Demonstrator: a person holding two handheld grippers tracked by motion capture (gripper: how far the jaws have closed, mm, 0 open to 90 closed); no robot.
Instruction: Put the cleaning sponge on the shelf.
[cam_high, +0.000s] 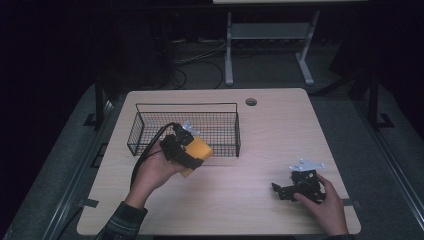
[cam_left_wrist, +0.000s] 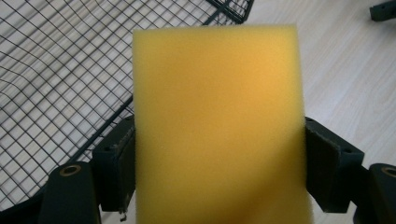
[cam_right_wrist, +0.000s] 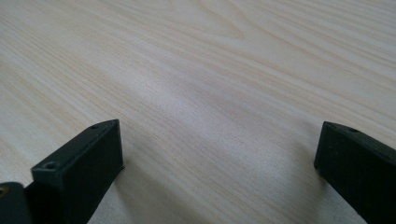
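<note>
**Sponge held at the basket's front edge, other gripper idle on the table**

At the left of the high view, the person's left hand (cam_high: 155, 170) holds the left gripper (cam_high: 192, 150) just in front of the black wire basket (cam_high: 150, 112), which stands on the far left part of the wooden table (cam_high: 270, 135). The gripper's jaws are closed on a yellow sponge (cam_high: 200, 150), which sits raised above the tabletop at the basket's front right corner. In the left gripper view the sponge (cam_left_wrist: 217, 126) stands between the two black jaws, pressed by a pad on each side, with the basket's mesh (cam_left_wrist: 60, 74) behind it on the left and bare table on the right.

Farther right, the right hand (cam_high: 327, 205) rests the right gripper (cam_high: 280, 191) on the table near the front right corner, well apart from the basket. In the right gripper view its jaws stand wide apart with nothing between them, over bare wood (cam_right_wrist: 210, 84)
</note>
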